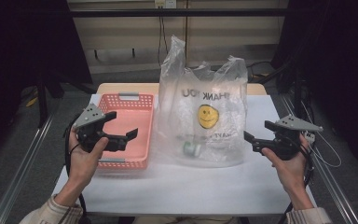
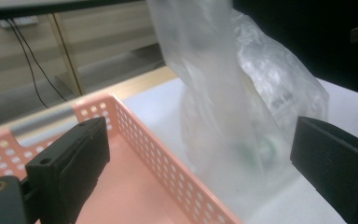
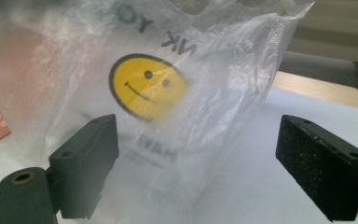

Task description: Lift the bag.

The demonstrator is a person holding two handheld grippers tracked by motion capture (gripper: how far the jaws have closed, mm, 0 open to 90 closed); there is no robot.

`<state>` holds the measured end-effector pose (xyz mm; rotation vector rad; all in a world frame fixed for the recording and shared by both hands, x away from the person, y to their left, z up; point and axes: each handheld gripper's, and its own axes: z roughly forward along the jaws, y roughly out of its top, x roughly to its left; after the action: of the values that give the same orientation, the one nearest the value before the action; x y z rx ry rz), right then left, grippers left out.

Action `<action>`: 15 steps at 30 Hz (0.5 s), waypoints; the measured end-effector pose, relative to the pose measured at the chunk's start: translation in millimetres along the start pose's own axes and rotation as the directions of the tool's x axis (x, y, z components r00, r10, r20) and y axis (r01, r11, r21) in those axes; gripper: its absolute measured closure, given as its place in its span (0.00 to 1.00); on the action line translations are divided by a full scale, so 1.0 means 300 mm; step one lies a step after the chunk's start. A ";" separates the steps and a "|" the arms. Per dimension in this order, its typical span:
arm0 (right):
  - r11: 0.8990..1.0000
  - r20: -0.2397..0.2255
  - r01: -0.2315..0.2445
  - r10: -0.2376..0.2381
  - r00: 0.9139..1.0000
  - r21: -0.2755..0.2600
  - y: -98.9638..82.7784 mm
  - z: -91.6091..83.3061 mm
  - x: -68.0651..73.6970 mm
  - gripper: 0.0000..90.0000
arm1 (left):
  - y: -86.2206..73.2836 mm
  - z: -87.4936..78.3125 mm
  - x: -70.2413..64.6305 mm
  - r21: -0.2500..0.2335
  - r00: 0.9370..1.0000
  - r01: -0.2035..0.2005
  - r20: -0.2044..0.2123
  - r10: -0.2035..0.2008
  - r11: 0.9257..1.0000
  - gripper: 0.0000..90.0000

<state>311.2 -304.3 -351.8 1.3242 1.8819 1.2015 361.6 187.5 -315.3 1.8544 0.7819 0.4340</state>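
Note:
A clear plastic bag (image 1: 203, 116) with a yellow smiley face (image 1: 208, 116) stands upright at the middle of the white table (image 1: 177, 186). Something small, round and greenish (image 1: 192, 149) lies inside it at the bottom. The left gripper (image 1: 121, 126) is held open over a pink perforated basket (image 1: 142, 105), left of the bag. In the left gripper view the basket (image 2: 140, 186) and the bag (image 2: 242, 107) lie between the jaws. The right gripper (image 1: 255, 132) is open beside the bag's right edge, apart from it. Its own view faces the bag (image 3: 168, 93) and the smiley face (image 3: 144, 86).
The basket holds nothing that I can see. Behind the table run a wooden edge (image 1: 121, 87), a wall with hanging cables (image 1: 161, 32) and dark stands at both sides. Metal rails (image 1: 23, 163) flank the table.

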 end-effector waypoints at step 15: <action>0.999 0.015 -0.030 0.029 0.999 0.046 -0.176 -0.029 0.053 0.15 | -0.205 -0.005 -0.078 0.025 1.000 0.006 -0.002 -0.006 1.000 0.06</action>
<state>274.9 -299.0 -393.7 1.3860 1.8967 1.1666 324.3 188.1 -369.4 1.8746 0.7970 0.4237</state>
